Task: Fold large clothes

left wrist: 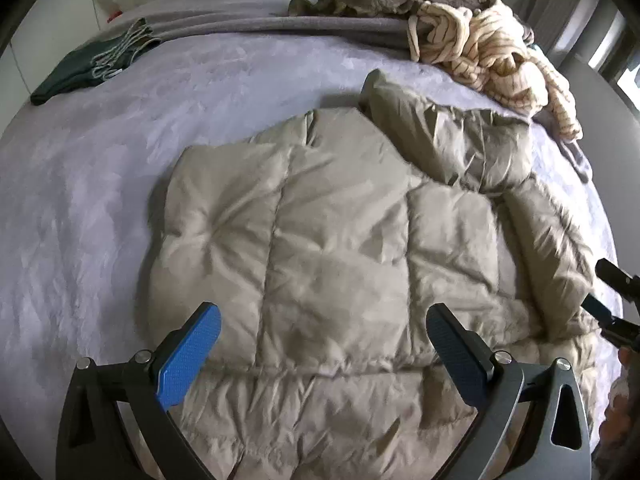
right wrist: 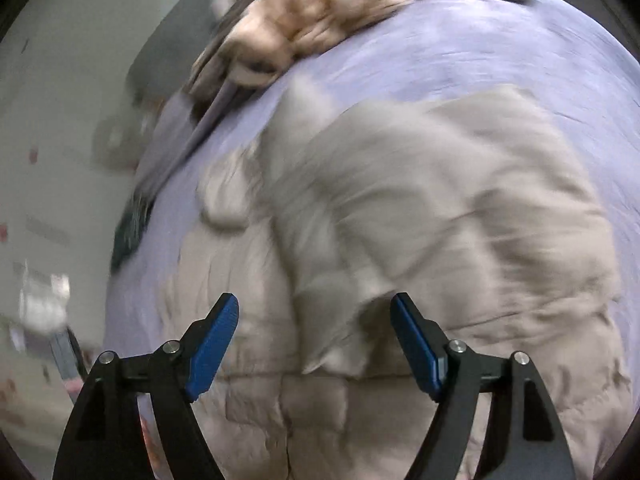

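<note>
- The beige puffer jacket (left wrist: 340, 240) lies spread flat on the lavender bed (left wrist: 100, 184), directly under both tools.
- Left gripper (left wrist: 324, 344) hovers over its hem, jaws wide apart, empty.
- Right gripper (right wrist: 316, 344) likewise spread, gripping nothing; its view is blurred.
- The jacket's long axis runs from the near edge toward the striped cream garment (left wrist: 492, 56).

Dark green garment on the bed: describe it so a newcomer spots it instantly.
Start at the lavender bed cover. Look to its far left edge, beside the grey blanket. The dark green garment lies flat and folded with pale drawstrings, unlike the heaped striped knit and puffy beige jacket.
</note>
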{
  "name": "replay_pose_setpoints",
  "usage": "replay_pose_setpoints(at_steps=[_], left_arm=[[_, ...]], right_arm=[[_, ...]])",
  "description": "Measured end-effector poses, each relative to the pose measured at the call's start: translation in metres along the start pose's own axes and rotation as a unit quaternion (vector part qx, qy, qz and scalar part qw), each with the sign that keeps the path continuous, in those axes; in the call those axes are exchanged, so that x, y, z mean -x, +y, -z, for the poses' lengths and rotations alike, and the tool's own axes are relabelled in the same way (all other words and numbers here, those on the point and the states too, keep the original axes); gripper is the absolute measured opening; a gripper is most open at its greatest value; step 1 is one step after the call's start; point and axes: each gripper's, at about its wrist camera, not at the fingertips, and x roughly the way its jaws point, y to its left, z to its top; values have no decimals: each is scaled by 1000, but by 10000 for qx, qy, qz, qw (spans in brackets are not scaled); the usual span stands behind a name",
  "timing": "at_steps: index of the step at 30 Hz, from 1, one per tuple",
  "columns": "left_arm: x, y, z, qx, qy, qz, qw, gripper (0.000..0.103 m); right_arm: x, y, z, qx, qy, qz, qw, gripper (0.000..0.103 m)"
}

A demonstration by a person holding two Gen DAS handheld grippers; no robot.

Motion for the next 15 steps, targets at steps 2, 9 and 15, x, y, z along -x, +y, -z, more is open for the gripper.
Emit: replay_pose_setpoints(at_steps=[2, 9, 15], left_arm=[[2, 2, -4, 17, -50, 42, 10000, 103], [9, 28, -10, 262, -133, 435, 9986, 103], [9, 59, -8, 897, -63, 1085, 9900, 103]], right_arm=[[5, -23, -11, -614, -159, -158, 9979, 77], [-5, 12, -37, -248, -378, -455, 9979, 9], [-45, 130, 5, 2197, 122, -120, 9754, 9]])
